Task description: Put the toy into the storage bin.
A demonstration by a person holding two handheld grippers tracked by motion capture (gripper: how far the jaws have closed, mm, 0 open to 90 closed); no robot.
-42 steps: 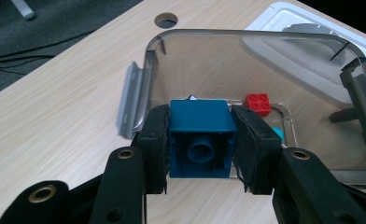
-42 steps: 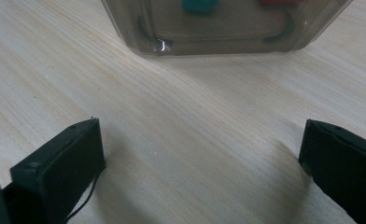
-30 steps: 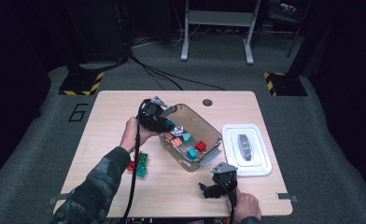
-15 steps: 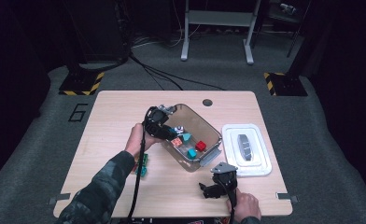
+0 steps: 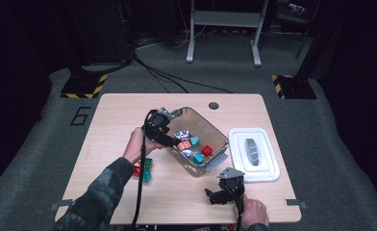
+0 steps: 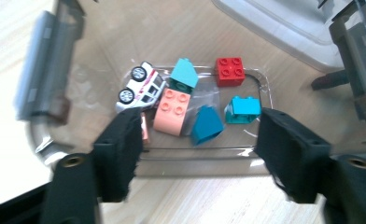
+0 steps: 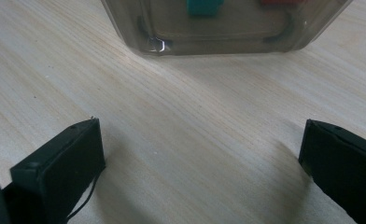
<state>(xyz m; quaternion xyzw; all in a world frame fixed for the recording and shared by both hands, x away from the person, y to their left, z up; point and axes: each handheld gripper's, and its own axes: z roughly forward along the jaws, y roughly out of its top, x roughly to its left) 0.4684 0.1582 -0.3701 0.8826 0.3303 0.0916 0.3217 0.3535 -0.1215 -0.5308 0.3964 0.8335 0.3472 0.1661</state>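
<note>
From the high view, the left gripper (image 5: 173,139) now hangs over the near-left rim of the clear bin (image 5: 215,159), further over it than a second ago, when it was at the bin's left edge. Its jaws have just been opening. A few loose blocks (image 5: 145,168) remain on the worktop (image 5: 119,115) just left of the bin, and the white lid (image 5: 268,139) lies apart on the right. The right gripper (image 5: 215,196) rests near the front edge, well short of the bin.

In the left gripper view, the jaws stand apart with nothing between them, and below them in the bin lie a salmon block (image 6: 172,111), teal pieces, a red block (image 6: 230,71) and a toy car (image 6: 140,87). A drop into the bin looks just finished, so the worktop blocks are probably next.

In the right gripper view, the jaws are wide open and empty above bare wood, facing the bin's wall.
</note>
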